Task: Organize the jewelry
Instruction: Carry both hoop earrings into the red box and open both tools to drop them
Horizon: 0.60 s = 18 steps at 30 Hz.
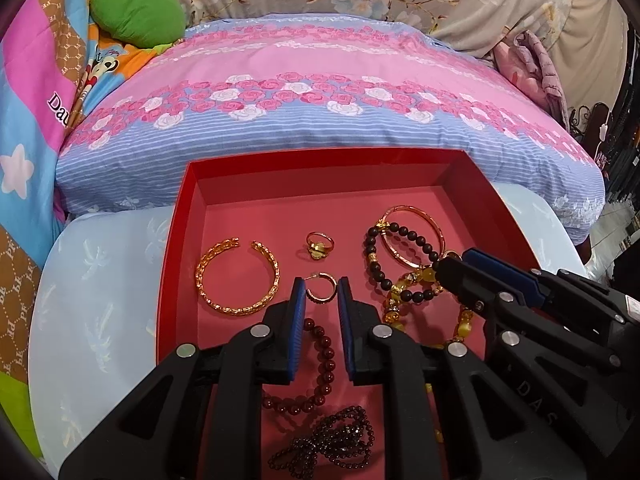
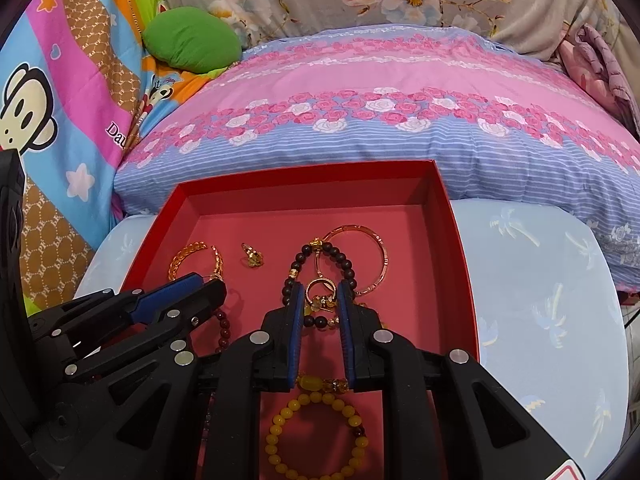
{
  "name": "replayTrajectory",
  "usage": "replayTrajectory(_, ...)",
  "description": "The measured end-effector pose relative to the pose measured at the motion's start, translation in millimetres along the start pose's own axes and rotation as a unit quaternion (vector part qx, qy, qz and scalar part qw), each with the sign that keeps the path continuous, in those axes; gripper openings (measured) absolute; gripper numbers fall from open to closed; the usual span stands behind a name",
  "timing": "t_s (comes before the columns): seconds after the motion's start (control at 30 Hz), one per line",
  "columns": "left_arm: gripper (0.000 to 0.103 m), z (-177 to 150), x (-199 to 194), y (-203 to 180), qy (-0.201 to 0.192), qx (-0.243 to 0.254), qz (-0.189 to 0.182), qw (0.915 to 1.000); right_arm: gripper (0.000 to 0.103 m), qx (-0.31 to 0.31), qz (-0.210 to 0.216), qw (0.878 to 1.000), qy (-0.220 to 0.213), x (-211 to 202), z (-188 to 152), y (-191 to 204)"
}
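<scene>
Both grippers hanging over the red tray (image 1: 180, 240). Left gripper (image 1: 321, 286) fingers standing slightly apart around the gold hoop (image 1: 320, 289), grip unclear. Right gripper (image 2: 320, 290) likewise around a ring (image 2: 320, 287) atop the bracelets.

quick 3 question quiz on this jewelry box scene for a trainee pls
1. True or false: the gold cuff bracelet in the red box is a closed loop with no gap.
2. Which piece shows between the fingertips of the left gripper in its own view? A) hoop earring B) watch C) brooch
3. Fill in: the bead bracelet lying nearest the right wrist camera is ____ in colour.

Key: 1 false, it has an opening on its far side; 2 A; 3 yellow.
</scene>
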State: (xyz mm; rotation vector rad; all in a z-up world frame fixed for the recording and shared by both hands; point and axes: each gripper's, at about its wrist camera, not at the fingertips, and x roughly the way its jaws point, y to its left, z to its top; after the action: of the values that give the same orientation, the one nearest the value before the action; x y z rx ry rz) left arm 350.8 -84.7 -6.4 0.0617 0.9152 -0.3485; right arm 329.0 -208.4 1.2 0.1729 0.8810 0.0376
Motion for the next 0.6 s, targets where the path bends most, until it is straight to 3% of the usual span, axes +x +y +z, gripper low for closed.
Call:
replayTrajectory(0.23,0.017,0.0,0.3,-1.5,0.002,-0.002,0.003,1.0000,0.017,0.001,-0.001,1.000,-0.002,0.1,-1.0,0.0)
replayTrajectory(0.37,0.027,0.8,-0.6,-1.4,0.004,-0.004,0.008,1.0000,0.018,-0.001,-0.004,1.000,-0.002,-0.6,-2.1,-0.2)
replayTrajectory(0.6,0.028,-1.0,-9.2,-1.7,0.001,-0.004,0.010,0.9999,0.019,-0.002,-0.008,1.000,-0.005,-10.0,-5.5,1.5)
